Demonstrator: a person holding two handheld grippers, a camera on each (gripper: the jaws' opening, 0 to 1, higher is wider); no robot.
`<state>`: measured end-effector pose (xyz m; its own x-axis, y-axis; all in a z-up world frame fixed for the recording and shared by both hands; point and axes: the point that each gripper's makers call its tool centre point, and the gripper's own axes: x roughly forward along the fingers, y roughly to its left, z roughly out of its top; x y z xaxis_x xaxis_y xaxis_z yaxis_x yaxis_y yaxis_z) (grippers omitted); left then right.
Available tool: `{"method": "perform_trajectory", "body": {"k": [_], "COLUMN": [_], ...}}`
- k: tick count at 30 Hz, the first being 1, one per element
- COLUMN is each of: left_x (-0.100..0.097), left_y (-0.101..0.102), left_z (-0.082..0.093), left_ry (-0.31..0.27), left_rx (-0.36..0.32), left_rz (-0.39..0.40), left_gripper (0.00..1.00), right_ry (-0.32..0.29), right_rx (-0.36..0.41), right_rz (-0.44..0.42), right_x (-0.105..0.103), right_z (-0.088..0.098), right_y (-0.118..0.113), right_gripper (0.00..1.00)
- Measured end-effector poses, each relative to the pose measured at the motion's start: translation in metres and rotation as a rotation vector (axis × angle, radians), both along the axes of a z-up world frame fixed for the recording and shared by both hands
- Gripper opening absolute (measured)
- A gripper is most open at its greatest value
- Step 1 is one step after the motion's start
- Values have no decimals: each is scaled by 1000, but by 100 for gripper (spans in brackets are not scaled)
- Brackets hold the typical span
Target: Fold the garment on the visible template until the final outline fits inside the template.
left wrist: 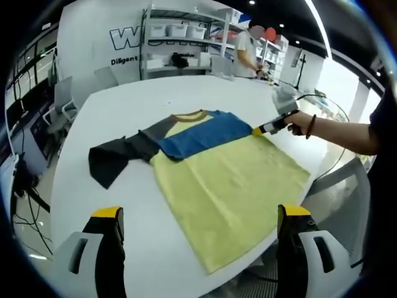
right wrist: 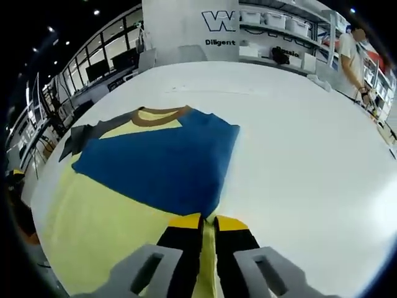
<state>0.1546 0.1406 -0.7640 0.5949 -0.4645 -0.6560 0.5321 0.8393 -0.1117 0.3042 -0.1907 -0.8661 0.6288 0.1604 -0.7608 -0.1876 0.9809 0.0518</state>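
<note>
1. The left gripper [left wrist: 201, 226] is seen with two black jaws, each capped with a yellow tip and backed by a light grey moulded housing with a slot cut in it.
2. The right gripper [right wrist: 208, 225] is built alike: black jaws, yellow tips, grey slotted housings below them.
3. Behind the right gripper's jaws, in the left gripper view, a hand [left wrist: 300, 121] is shown, with a dark band [left wrist: 310, 126] worn at the wrist and a black sleeve [left wrist: 383, 127] further back.
</note>
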Motion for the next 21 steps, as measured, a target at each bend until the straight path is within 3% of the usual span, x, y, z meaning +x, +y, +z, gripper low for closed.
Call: {"method": "perform_trajectory", "body": {"k": [7, 8, 9, 11, 14, 15, 19, 21], "left_x": [3, 4, 4, 5, 5, 5, 6, 5], "left_y": [-3, -3, -3, -2, -3, -4, -5, -4], "left_z": [3, 3, 2, 1, -1, -1, -2, -2], "left_ry": [-9, -9, -8, -5, 1, 0, 3, 6], "left_rx": [-33, -36, -35, -25, -18, -19, -23, -15], "left_rz": [2, 3, 3, -1, -8, -10, -12, -18], "left_gripper": [99, 99, 99, 99, 99, 99, 99, 99], "right_ry": [17, 19, 9, 22, 35, 3, -6, -5], "right_rx": [-63, -132, -140, -32, 9, 55, 73, 80], "right_rz": [23, 34, 44, 19, 9, 5, 7, 6], "right_x": [-1, -2, 0, -2, -5, -3, -9, -10], "right_z": [-1, -1, 0, -1, 1, 6, 9, 9], "right_y": [-16, -29, -31, -28, -28, -23, -20, -19], "right_gripper": [0, 0, 0, 0, 0, 0, 0, 5]}}
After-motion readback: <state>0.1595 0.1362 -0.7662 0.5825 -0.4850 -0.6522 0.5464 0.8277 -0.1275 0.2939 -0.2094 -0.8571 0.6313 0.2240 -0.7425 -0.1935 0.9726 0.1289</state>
